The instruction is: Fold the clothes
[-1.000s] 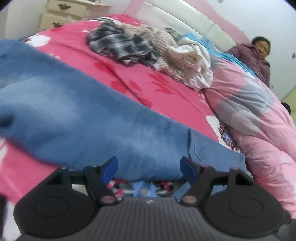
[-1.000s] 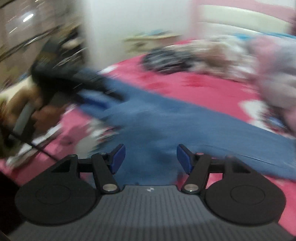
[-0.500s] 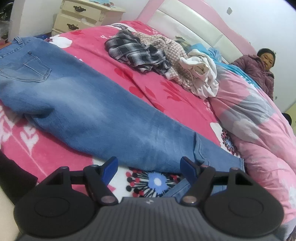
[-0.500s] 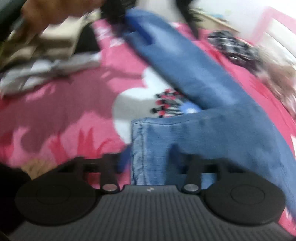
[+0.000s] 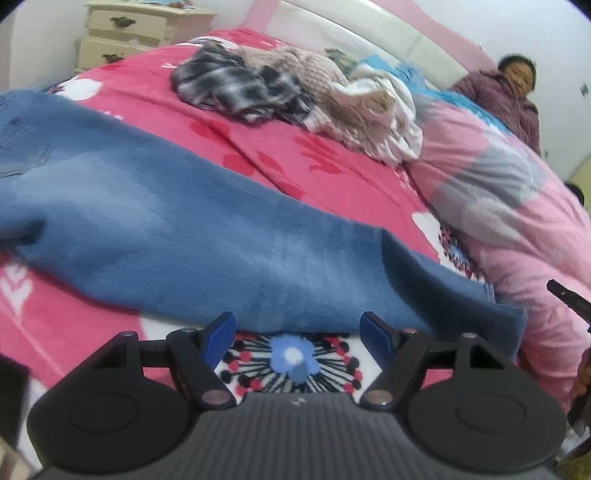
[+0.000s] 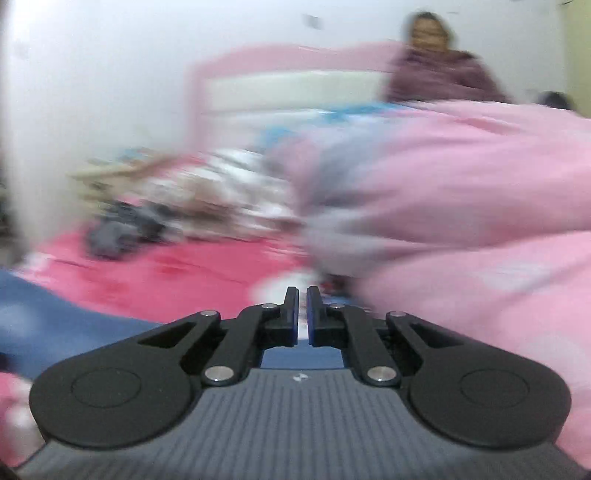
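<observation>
Ahead of left gripper [image 5: 297, 326] fingers: jeans [image 5: 177, 236], lying flat; jaws wide, empty.
Right gripper [image 6: 302, 314]: jaws nearly closed, possibly pinching denim; blurred.

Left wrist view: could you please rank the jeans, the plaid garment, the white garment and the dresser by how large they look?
1. jeans, by far the largest, though nearest the camera.
2. plaid garment.
3. white garment and dresser look about alike; the dresser is farthest and partly hidden by the bed, so I would not rank them.

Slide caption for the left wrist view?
Open left claw hovers before faded blue denim jeans spread across a pink floral blanket.
</observation>
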The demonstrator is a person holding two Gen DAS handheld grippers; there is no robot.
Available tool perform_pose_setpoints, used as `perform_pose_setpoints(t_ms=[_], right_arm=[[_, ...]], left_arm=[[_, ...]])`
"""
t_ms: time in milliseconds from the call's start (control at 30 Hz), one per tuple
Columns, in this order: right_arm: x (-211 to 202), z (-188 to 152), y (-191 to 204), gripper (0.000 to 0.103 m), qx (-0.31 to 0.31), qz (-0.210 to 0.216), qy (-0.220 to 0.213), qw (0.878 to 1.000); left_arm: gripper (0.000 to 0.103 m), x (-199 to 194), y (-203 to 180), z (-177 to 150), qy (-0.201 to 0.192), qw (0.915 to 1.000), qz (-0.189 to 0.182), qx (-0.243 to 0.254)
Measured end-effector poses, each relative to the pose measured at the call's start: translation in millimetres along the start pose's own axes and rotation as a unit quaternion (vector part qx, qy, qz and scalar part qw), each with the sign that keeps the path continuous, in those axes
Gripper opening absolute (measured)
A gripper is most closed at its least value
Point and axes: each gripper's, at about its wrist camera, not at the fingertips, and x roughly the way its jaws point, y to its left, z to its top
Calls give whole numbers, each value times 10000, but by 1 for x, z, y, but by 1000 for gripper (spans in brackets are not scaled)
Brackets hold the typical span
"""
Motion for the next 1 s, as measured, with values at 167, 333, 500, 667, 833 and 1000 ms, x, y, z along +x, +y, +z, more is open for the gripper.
perform_pose_setpoints(t_ms=[167, 333, 500, 667, 833, 1000], right_arm=[[17, -25, -25, 7, 370, -99, 182, 9991], [34, -39, -23, 30, 540, 795, 512, 9941], [49, -53, 3, 43, 234, 1461, 1000, 9839], [57, -62, 33, 59, -636, 2024, 1241, 9693], [66, -64, 59, 59, -1484, 2437, 1387, 9484], [73, -59, 70, 57, -1881, 2769, 1489, 9305]], left_arm=[[75, 26, -25, 2, 149, 9984, 58, 537], [75, 55, -49, 14, 233, 9961, -70, 847], [75, 74, -69, 17, 272, 9941, -384, 980], [75, 85, -74, 14, 353, 9932, -537, 975], [75, 96, -78, 10, 434, 9919, -691, 970], [75, 106, -81, 8, 501, 9909, -825, 941]])
